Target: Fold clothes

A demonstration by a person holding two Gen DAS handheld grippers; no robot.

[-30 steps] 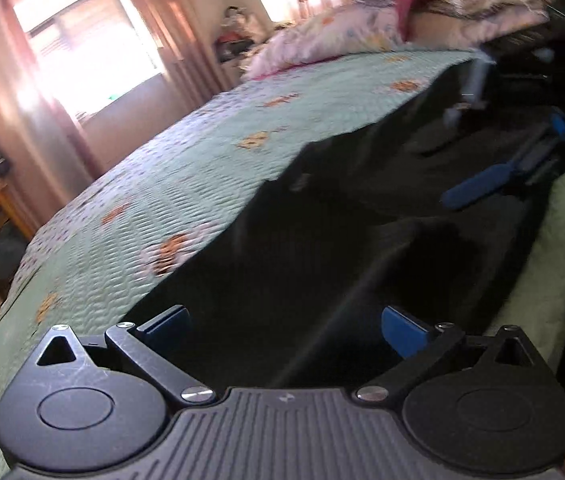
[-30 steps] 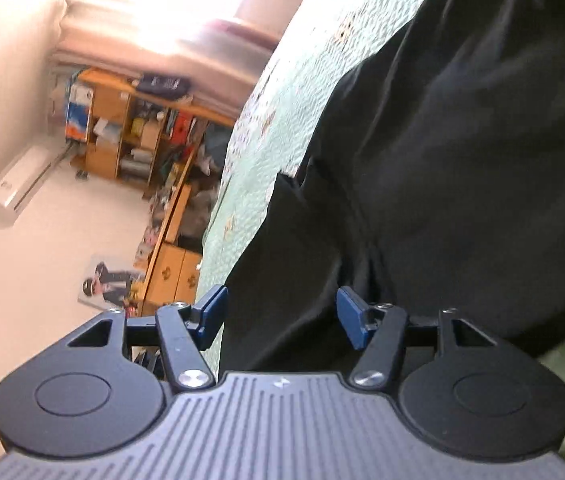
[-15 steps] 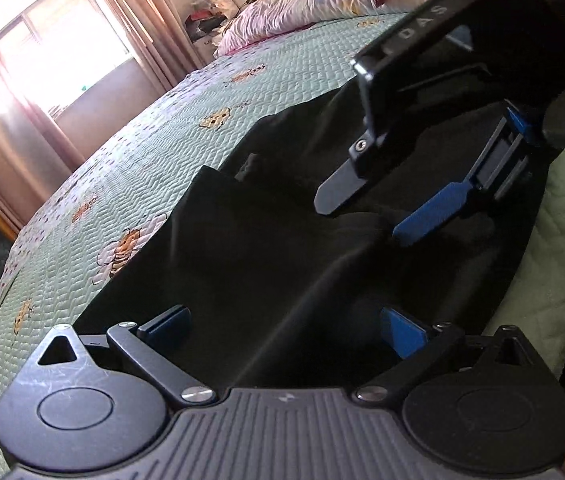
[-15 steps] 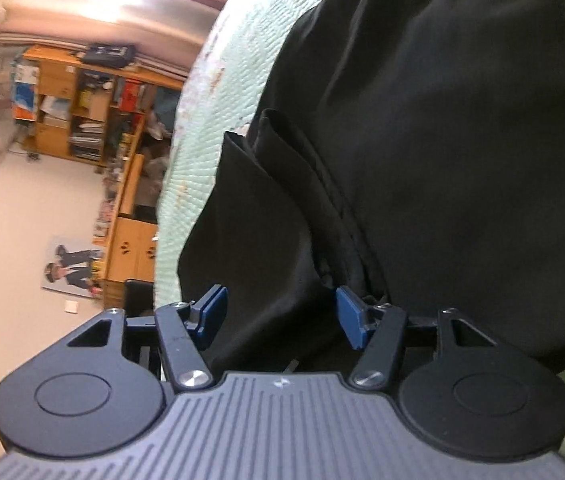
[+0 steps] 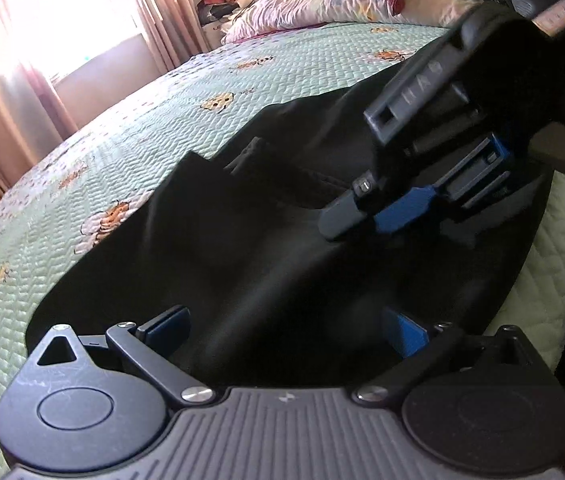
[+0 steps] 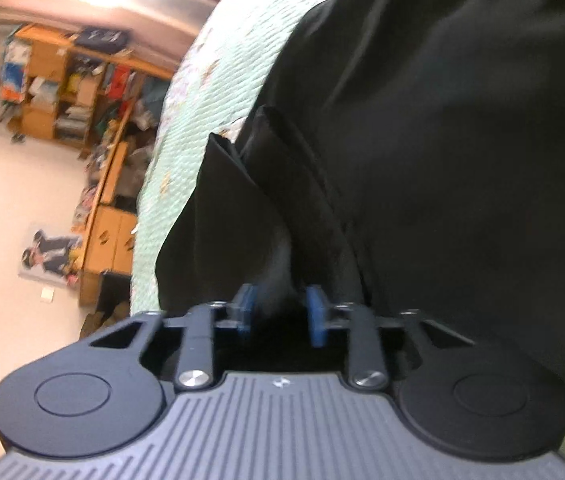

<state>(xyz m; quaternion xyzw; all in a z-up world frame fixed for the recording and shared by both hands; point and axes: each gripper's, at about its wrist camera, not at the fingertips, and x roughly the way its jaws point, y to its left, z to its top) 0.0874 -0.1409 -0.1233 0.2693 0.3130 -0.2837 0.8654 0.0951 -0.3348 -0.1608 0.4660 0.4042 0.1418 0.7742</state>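
Black garment [image 5: 242, 240] lies spread on the bed [image 5: 122, 128]. My right tool [image 6: 278, 312], jaws just closing, pinches its edge to lift a fold; my left tool [image 5: 286, 332] waits open over the cloth.

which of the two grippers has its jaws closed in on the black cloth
The right gripper: its jaws have just been closing and pinch a fold of the black garment. The left gripper stands wide open over it.
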